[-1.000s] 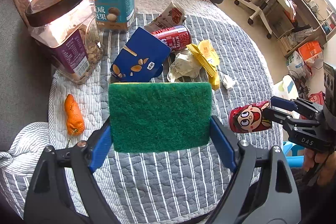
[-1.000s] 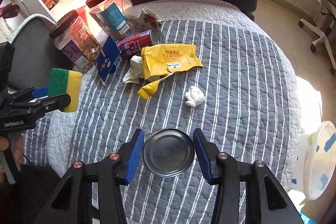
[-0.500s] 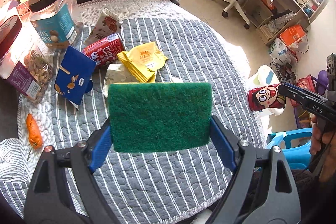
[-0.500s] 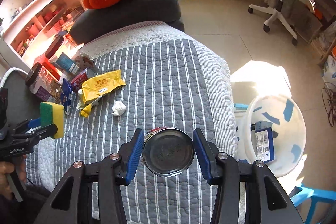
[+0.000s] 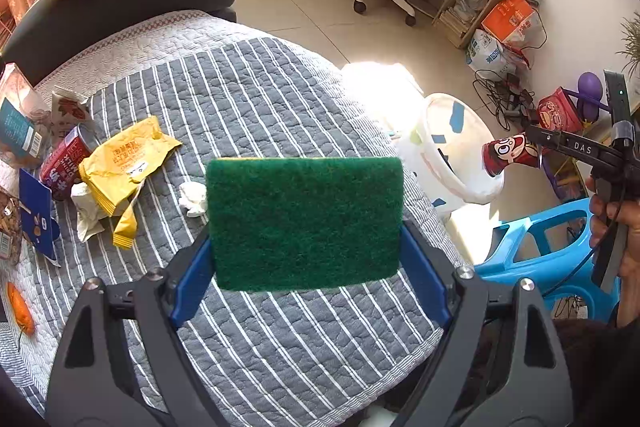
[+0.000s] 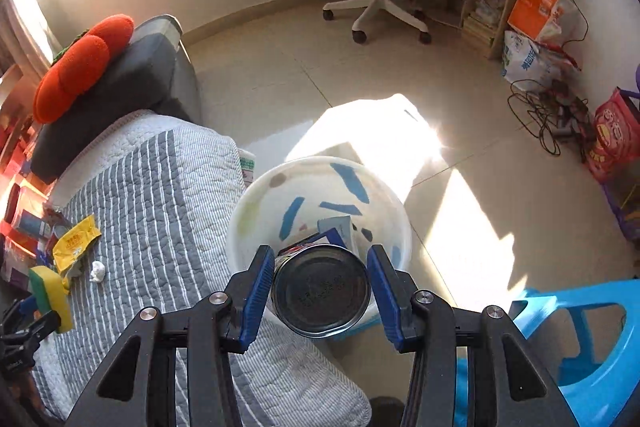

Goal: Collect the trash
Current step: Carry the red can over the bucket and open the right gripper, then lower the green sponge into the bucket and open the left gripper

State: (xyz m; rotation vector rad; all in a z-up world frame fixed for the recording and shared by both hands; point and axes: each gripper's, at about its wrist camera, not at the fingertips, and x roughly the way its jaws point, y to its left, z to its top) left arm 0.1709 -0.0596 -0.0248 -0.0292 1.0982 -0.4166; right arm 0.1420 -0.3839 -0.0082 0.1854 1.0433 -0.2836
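You can read "DAS" in white on the black arm of the right gripper (image 5: 538,143), just right of the red cartoon can (image 5: 508,155) it holds. Left of the green sponge (image 5: 304,223), the red can (image 5: 64,163) on the quilt shows "MILK" sideways. Print on the yellow wrapper (image 5: 128,155) beside that can is too small to read

Green sponge (image 5: 304,223); grey quilt (image 5: 248,99), white stripes; yellow wrapper (image 5: 124,163); white bin (image 6: 320,187), blue patches; red can (image 5: 506,157).
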